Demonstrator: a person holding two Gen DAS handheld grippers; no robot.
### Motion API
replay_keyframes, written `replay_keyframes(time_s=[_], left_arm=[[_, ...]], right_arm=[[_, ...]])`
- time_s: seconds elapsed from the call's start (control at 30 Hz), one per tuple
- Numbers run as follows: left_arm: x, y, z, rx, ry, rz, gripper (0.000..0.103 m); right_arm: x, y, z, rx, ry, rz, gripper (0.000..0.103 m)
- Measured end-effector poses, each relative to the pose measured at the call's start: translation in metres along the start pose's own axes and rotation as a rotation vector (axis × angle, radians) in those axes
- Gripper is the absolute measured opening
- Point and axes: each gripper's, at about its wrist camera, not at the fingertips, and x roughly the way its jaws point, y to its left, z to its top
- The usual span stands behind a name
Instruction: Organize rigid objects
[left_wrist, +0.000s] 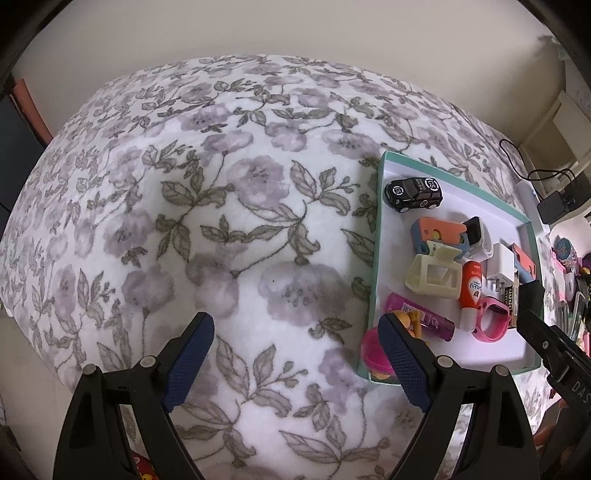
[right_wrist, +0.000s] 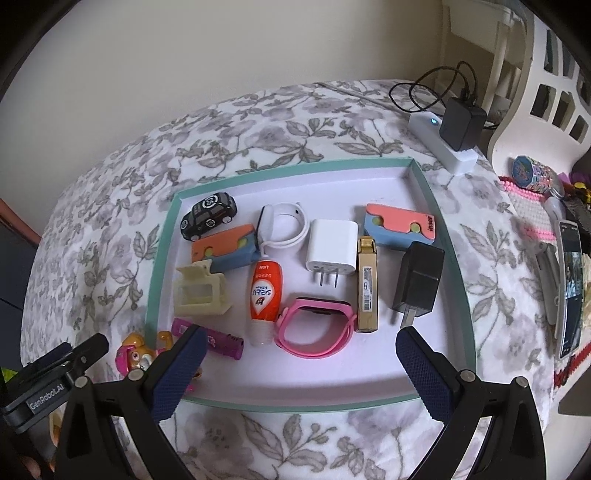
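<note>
Rigid objects fill our teal-rimmed tray (right_wrist: 162, 258) ahead of the right claw (right_wrist: 301, 363), whose jaws gape wide and empty, like the left claw (left_wrist: 295, 354) over the plush floral blanket (left_wrist: 221, 221). Nearest, take the soft pink watch band (right_wrist: 314, 332) squarely; beyond lie a glossy orange bottle (right_wrist: 264, 291), boxy chargers, a toy car (right_wrist: 208, 216).

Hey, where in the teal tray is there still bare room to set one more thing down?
The near strip of the tray is bare, between the pink watch band and the near rim. The far strip behind the toy car and white charger is free too. The middle is crowded; the orange bottle and gold case leave only narrow gaps.
</note>
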Motion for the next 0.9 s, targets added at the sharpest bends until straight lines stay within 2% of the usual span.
replay_keyframes(time_s=[0.9], left_arm=[[-0.0030, -0.0002, 0.0044, -0.020, -0.019, 0.000, 0.091]], right_arm=[[0.0022, 0.0004, 0.0015, -0.012, 0.009, -0.011, 0.103]])
